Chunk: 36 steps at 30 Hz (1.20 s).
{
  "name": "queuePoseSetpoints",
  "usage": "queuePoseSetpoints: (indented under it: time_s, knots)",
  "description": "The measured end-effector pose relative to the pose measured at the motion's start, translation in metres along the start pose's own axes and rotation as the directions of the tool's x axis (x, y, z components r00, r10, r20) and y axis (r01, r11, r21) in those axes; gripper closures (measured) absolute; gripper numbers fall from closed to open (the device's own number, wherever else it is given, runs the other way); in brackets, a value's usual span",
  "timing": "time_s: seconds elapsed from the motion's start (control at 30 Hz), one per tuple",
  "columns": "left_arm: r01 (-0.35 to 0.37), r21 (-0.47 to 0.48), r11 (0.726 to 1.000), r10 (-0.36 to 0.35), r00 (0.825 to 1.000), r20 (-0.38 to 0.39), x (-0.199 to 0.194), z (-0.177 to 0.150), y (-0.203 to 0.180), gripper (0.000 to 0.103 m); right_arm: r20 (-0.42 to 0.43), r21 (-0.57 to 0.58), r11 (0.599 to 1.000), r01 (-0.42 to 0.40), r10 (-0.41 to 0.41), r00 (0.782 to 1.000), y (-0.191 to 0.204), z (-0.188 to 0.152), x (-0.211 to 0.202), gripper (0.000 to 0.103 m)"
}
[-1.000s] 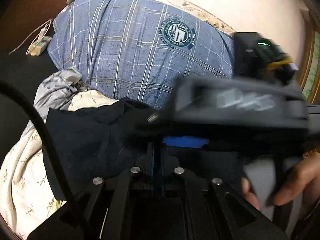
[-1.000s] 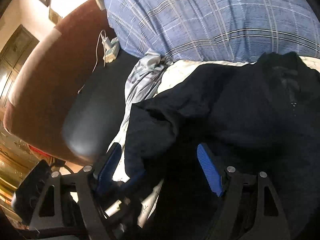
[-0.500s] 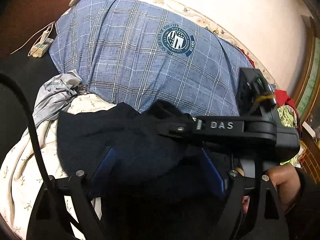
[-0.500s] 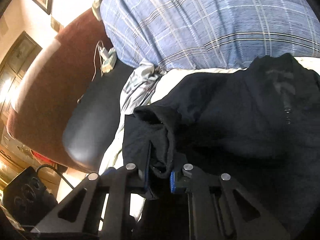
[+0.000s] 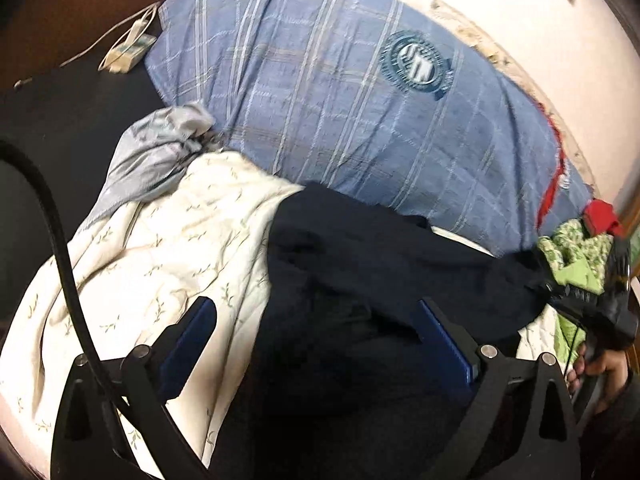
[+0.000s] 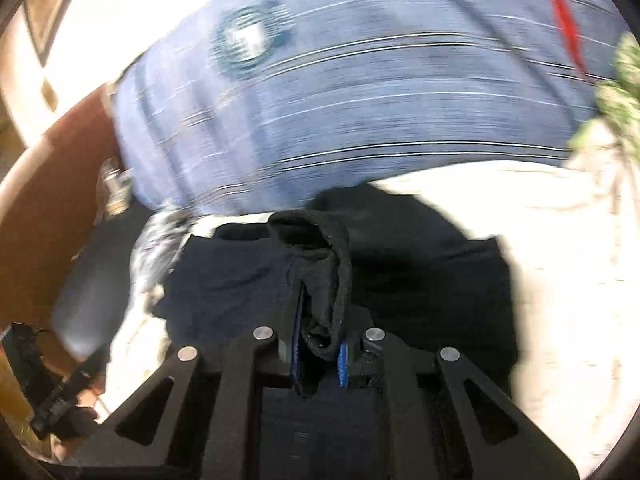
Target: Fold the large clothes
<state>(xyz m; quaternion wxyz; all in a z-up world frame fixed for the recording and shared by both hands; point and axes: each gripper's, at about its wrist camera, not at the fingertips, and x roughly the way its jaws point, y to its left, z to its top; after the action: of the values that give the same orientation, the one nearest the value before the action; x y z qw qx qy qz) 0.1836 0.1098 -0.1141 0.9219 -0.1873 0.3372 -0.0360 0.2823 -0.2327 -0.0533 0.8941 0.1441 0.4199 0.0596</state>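
A dark navy garment lies crumpled on a cream floral quilt. In the left wrist view my left gripper hovers over it with its jaws opening wide. The cloth lies beneath and between the blue pads, which do not press it. My right gripper sits at the far right in a person's hand, and the garment's edge stretches toward it. The right wrist view is blurred. There the right gripper is shut on a bunched fold of the dark garment.
A big blue plaid cushion fills the back. Grey cloth lies to the left and a white power strip sits on the dark surface beyond. Green-patterned cloth and red cloth lie at the right. A black cable crosses in front.
My left gripper went from shut to wide open and let go of the garment. My right gripper closed on a fold and swung off to the right, pulling the cloth along.
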Motion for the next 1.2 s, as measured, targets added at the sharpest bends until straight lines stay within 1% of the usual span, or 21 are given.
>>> queuePoseSetpoints:
  time_s: [0.07, 0.17, 0.27, 0.37, 0.43, 0.47, 0.53, 0.57, 0.6, 0.63, 0.67, 0.73, 0.8, 0.87, 0.9, 0.97, 1.0, 1.03, 1.1, 1.17, 1.2]
  knots:
    - [-0.019, -0.018, 1.000, 0.018, 1.000, -0.021, 0.008, 0.000, 0.001, 0.004, -0.005, 0.002, 0.996, 0.087, -0.087, 0.996, -0.024, -0.002, 0.003, 0.089]
    - [-0.034, -0.034, 0.999, 0.031, 0.997, -0.070, 0.023, -0.001, 0.000, 0.004, -0.047, 0.001, 0.988, 0.154, -0.153, 0.987, -0.048, -0.008, 0.017, 0.089]
    - [-0.052, -0.029, 0.998, 0.049, 0.994, -0.099, 0.035, -0.003, -0.005, 0.004, -0.094, 0.016, 0.987, 0.159, -0.157, 0.983, -0.062, -0.015, 0.036, 0.089]
    - [-0.048, -0.016, 0.999, 0.047, 0.997, -0.055, 0.039, 0.000, -0.014, 0.003, -0.111, 0.016, 0.985, 0.170, -0.167, 0.980, -0.071, -0.019, 0.046, 0.089]
    - [-0.043, 0.027, 0.999, 0.044, 0.999, -0.028, 0.051, 0.005, -0.025, 0.001, -0.150, 0.025, 0.984, 0.177, -0.171, 0.974, -0.079, -0.019, 0.056, 0.087]
    - [-0.040, 0.047, 0.998, 0.042, 0.999, -0.029, 0.058, 0.008, -0.029, 0.001, -0.177, 0.022, 0.980, 0.197, -0.190, 0.966, -0.084, -0.020, 0.062, 0.078]
    - [-0.037, 0.068, 0.997, 0.039, 0.998, -0.040, 0.080, 0.014, -0.034, 0.001, -0.195, 0.028, 0.974, 0.224, -0.214, 0.957, -0.089, -0.025, 0.067, 0.067]
    - [-0.088, 0.074, 0.993, 0.092, 0.995, -0.039, 0.087, 0.016, -0.034, 0.001, -0.200, 0.033, 0.971, 0.238, -0.227, 0.953, -0.092, -0.026, 0.068, 0.059]
    - [-0.193, 0.090, 0.977, 0.197, 0.980, -0.037, 0.097, 0.018, -0.033, 0.002, -0.205, 0.038, 0.966, 0.255, -0.243, 0.948, -0.095, -0.029, 0.066, 0.054]
    - [-0.333, 0.114, 0.936, 0.341, 0.938, -0.061, 0.112, 0.019, -0.026, 0.004, -0.205, 0.046, 0.962, 0.268, -0.254, 0.945, -0.097, -0.030, 0.064, 0.042]
    - [-0.361, 0.119, 0.925, 0.373, 0.923, -0.092, 0.120, 0.018, -0.019, 0.004, -0.201, 0.061, 0.958, 0.280, -0.264, 0.944, -0.101, -0.032, 0.060, 0.032]
    - [-0.366, 0.109, 0.924, 0.380, 0.908, -0.174, 0.136, 0.011, 0.001, 0.004, -0.196, 0.086, 0.957, 0.278, -0.257, 0.946, -0.108, -0.035, 0.050, 0.030]
    - [-0.381, 0.102, 0.919, 0.394, 0.900, -0.186, 0.136, 0.004, 0.013, 0.003, -0.164, 0.061, 0.946, 0.319, -0.306, 0.938, -0.104, -0.035, 0.038, 0.030]
    - [-0.398, 0.093, 0.913, 0.407, 0.902, -0.141, 0.121, 0.004, 0.014, 0.004, -0.089, 0.006, 0.915, 0.403, -0.401, 0.912, -0.089, -0.033, 0.018, 0.030]
    - [-0.408, 0.094, 0.908, 0.416, 0.903, -0.107, 0.110, 0.006, 0.009, 0.006, -0.054, 0.001, 0.910, 0.414, -0.414, 0.909, -0.085, -0.032, 0.010, 0.030]
    - [-0.400, 0.095, 0.912, 0.401, 0.916, 0.011, 0.081, 0.015, -0.011, 0.005, 0.044, -0.007, 0.935, 0.355, -0.355, 0.934, -0.067, -0.028, -0.009, 0.030]
    - [-0.360, 0.110, 0.926, 0.352, 0.932, 0.085, 0.066, 0.020, -0.027, 0.003, 0.095, -0.024, 0.957, 0.288, -0.285, 0.954, -0.052, -0.025, -0.016, 0.030]
    - [-0.314, 0.125, 0.941, 0.300, 0.947, 0.115, 0.061, 0.024, -0.039, 0.001, 0.108, -0.048, 0.969, 0.243, -0.237, 0.965, -0.040, -0.024, -0.016, 0.030]
    - [-0.226, 0.164, 0.960, 0.209, 0.971, 0.113, 0.061, 0.030, -0.060, 0.001, 0.086, -0.107, 0.987, 0.121, -0.112, 0.990, -0.011, -0.020, -0.002, 0.030]
    - [-0.183, 0.203, 0.962, 0.165, 0.981, 0.101, 0.072, 0.030, -0.080, 0.000, 0.050, -0.128, 0.987, 0.098, -0.092, 0.994, 0.004, -0.020, 0.016, 0.043]
    - [-0.171, 0.232, 0.958, 0.154, 0.984, 0.087, 0.083, 0.028, -0.090, 0.001, 0.033, -0.148, 0.983, 0.113, -0.110, 0.993, 0.012, -0.022, 0.029, 0.044]
